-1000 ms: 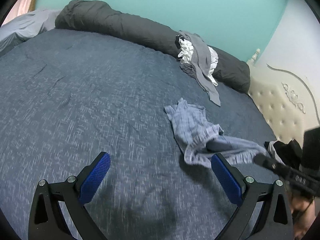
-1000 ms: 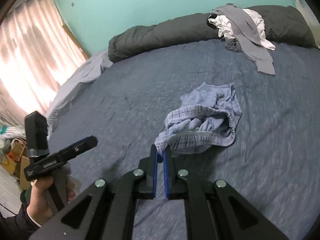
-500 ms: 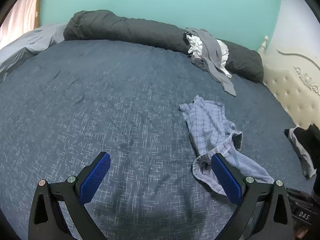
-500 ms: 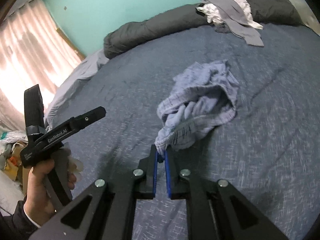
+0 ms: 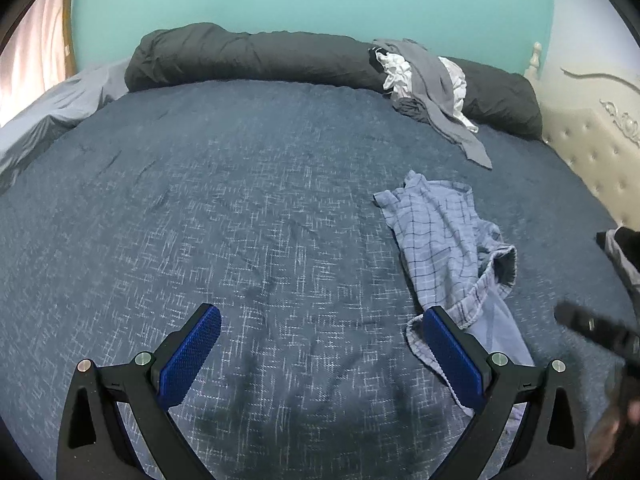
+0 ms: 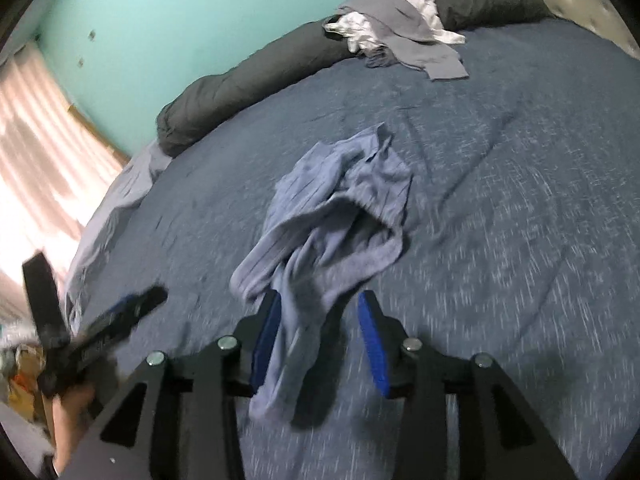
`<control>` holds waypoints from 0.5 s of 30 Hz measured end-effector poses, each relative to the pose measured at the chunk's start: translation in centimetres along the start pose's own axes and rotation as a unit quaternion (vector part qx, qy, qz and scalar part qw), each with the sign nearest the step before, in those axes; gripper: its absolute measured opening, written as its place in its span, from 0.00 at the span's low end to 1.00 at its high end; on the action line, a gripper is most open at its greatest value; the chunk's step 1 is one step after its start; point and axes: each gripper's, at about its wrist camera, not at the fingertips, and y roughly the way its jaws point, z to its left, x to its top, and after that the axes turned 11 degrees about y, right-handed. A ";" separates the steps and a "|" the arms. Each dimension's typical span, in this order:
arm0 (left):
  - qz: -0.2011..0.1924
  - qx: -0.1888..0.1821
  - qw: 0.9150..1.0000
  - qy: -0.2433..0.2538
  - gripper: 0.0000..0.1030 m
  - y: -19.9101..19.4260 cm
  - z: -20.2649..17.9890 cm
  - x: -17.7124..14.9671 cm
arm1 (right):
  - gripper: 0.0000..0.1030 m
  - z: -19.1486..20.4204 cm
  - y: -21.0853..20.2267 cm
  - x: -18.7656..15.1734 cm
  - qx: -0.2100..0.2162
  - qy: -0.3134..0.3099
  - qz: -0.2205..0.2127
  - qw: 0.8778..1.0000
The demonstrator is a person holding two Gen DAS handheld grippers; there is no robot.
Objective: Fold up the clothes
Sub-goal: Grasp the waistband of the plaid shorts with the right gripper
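Observation:
Crumpled light blue checked shorts (image 5: 444, 240) lie on the dark blue bed cover (image 5: 200, 208), right of centre. My left gripper (image 5: 320, 340) stands wide open over bare cover, its right pad (image 5: 452, 352) just in front of the shorts' near edge. In the right wrist view the shorts (image 6: 340, 208) trail down between the fingers of my right gripper (image 6: 320, 304). Its jaws are opening, and the cloth hangs loose against the left pad (image 6: 266, 340). The left gripper (image 6: 108, 328) shows blurred at the lower left, held by a hand.
A pile of grey and white clothes (image 5: 424, 84) rests on a rolled dark grey duvet (image 5: 248, 56) along the far edge. A cream tufted headboard (image 5: 592, 152) bounds the right side, with a dark garment (image 5: 624, 252) near it. A lit curtain (image 6: 40, 140) hangs at the left.
The right gripper's jaws, shut on the shorts' edge before, have come apart and the cloth has slumped onto the bed. Both grippers have sunk closer to the cover.

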 end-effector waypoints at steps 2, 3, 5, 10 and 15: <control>0.003 0.003 1.000 0.004 1.00 0.3 -0.1 0.0 | 0.45 -0.2 0.9 0.9 -0.001 0.002 0.001 1.000; 0.003 0.007 1.000 0.006 1.00 0.4 -0.2 0.0 | 0.46 -0.2 1.4 1.4 -0.001 0.003 0.001 1.000; 0.004 0.015 1.000 0.014 1.00 0.6 -0.4 0.1 | 0.46 -0.2 2.3 2.1 0.001 0.006 0.007 1.000; 0.008 0.018 1.000 0.018 1.00 1.2 -0.4 0.2 | 0.47 0.0 4.2 2.8 0.008 0.007 0.015 1.000; 0.014 0.020 1.000 0.014 1.00 2.0 -0.1 0.4 | 0.47 -0.4 5.7 2.5 -0.001 0.006 0.038 0.999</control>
